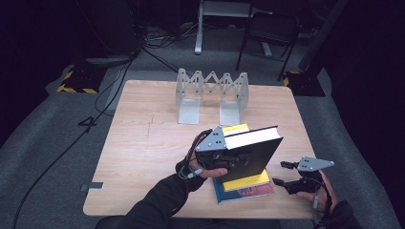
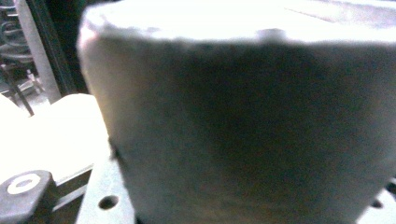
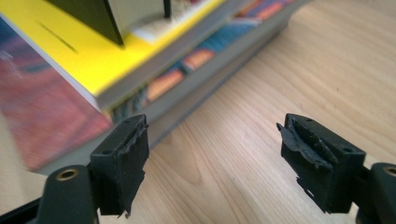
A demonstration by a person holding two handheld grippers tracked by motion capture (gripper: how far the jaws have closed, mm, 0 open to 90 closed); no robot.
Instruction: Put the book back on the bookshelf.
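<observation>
high view, black hardcover book (image 1: 250,152), white page edges, tilted

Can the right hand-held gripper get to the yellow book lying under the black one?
Probably yes. The right hand-held gripper is open with bare table between it and the stack. The yellow book's near edge sticks out, though the black book stands on it.

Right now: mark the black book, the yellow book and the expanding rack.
black book (image 1: 255,155), high view, on its dark cover.
yellow book (image 3: 84,60), right gripper view, on its yellow cover.
expanding rack (image 1: 212,81), high view, on the zigzag lattice at its top.
</observation>
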